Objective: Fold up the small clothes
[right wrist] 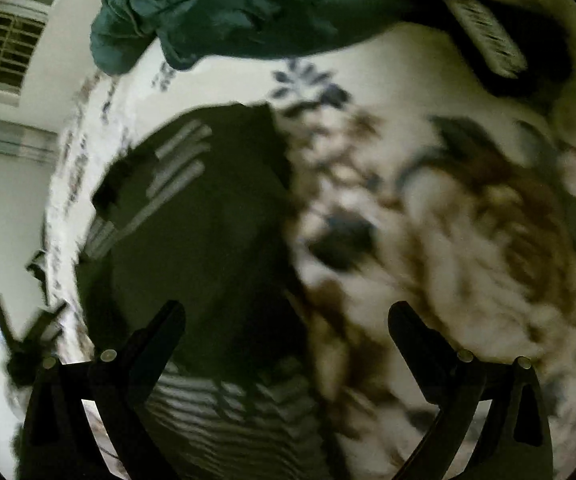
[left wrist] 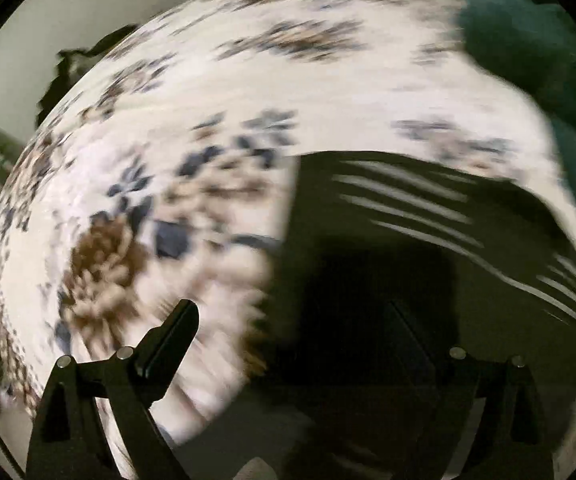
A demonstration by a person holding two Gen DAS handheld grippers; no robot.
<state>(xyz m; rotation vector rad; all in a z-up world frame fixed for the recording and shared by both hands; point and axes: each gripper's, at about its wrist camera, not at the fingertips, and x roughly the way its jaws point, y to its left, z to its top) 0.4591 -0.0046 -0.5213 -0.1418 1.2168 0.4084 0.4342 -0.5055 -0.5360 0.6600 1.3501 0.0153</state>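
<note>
A black garment with thin white stripes lies on a white floral bedspread. In the left wrist view it fills the lower right, under my left gripper, whose fingers stand wide apart with nothing between them. In the right wrist view the same garment lies left of centre, its striped hem near the lens. My right gripper is open, its left finger over the black cloth and its right finger over the bedspread. Both views are motion-blurred.
A crumpled dark teal cloth lies at the bed's far edge, also at the top right of the left wrist view. A beige cloth with a fringed edge lies beside it. A window with blinds is on the left wall.
</note>
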